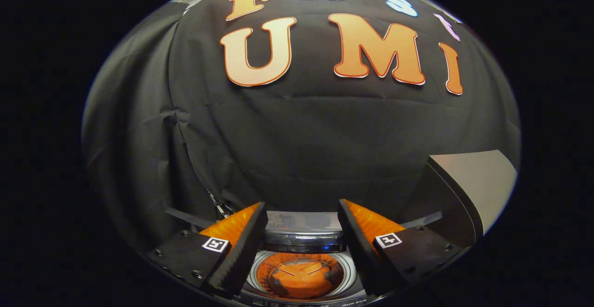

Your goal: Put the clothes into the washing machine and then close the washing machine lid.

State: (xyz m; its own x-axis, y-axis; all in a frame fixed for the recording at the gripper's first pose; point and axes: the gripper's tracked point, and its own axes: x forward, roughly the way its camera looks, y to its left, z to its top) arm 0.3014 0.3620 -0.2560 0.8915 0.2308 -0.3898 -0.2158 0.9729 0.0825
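Two fingers of the gripper [301, 225] stand well apart, nothing between them, hovering above a top-loading washing machine [301, 251].

Item, markings: each finger mount carries one small square black-and-white tag, the left tag [216, 244] and the right tag [388, 239]. A strip of small print runs along the machine's near edge [306, 303]; too small and cut off to read.

Item, washing machine: seen from above, between and below the fingers. Its lid [301, 239] is raised, standing as a dark glossy band at the back of the opening. The drum [300, 274] lies open, ringed by a pale rim [345, 270]; its wall is perforated and its floor shows a ribbed agitator. Whether any clothes lie in the drum cannot be told; the inside reads as one even warm tone.

Item, surroundings: black cloth wall [297, 149] beyond the machine, creased and hanging in folds. To the right, beside the right finger, a pale flat panel with a dark curved edge [468, 177] rises up. Behind the left finger, a thin dark cable or rod [218, 205] slants up against the cloth.

Item, room: the drum mouth is unobstructed directly under the finger gap. The raised lid bounds it at the back, the pale panel stands close on the right.
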